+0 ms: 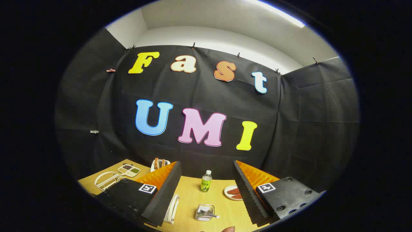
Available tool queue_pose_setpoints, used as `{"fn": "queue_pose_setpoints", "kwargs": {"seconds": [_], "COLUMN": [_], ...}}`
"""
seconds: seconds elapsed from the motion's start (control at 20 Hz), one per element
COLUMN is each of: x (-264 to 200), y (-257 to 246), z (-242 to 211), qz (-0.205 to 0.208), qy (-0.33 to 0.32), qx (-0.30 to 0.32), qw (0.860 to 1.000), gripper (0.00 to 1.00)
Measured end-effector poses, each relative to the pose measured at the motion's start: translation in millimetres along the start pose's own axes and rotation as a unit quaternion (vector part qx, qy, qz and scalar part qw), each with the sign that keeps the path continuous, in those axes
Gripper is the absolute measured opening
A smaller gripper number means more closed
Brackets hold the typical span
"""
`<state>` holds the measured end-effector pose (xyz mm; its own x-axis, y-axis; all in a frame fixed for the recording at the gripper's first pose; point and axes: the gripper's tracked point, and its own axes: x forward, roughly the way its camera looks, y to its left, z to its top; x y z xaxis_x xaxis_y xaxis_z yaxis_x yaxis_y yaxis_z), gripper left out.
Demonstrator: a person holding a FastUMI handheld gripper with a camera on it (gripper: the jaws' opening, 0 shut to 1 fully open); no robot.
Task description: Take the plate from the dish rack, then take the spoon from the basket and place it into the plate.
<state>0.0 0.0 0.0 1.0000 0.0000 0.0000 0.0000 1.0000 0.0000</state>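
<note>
A: Claw spread wide, nothing between the fingers, held high over the worktop and pointed at the booth wall.

B: Task items?

A: Dish rack, a white wire one, sits off to the left beyond the left finger. Cannot make out a plate standing in it. A white flat piece lies on the worktop just beside the inner edge of the left finger, half hidden; could be the plate, cannot confirm. The basket, small, clear and square, sits between the fingers, near; the spoon lies across it, handle pointing right.

B: Other items?

A: Green-labelled bottle upright beyond the basket. Small dish with reddish food close beside the right finger. Divided tray and a white toaster with two slices in it, far left at the back. A fingertip shows at the near edge.

B: Step?

A: My judgement: nothing is grasped, so either the start or the gap between plate and spoon. If the white piece is the plate, the spoon is next.

B: Next move needs?

A: Tip the claw down, centre on the basket, lower until the fingers straddle the spoon's handle, then close. Thin handle and a light basket: risk of dragging it.
</note>
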Motion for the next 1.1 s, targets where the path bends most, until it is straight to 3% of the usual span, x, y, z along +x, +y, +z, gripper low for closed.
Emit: {"fn": "queue_pose_setpoints", "kwargs": {"seconds": [1.1], "x": [8], "y": [14], "z": [-9], "qz": [0.015], "qy": [0.007], "qx": [-0.014], "qw": [1.000], "gripper": [0.97]}}
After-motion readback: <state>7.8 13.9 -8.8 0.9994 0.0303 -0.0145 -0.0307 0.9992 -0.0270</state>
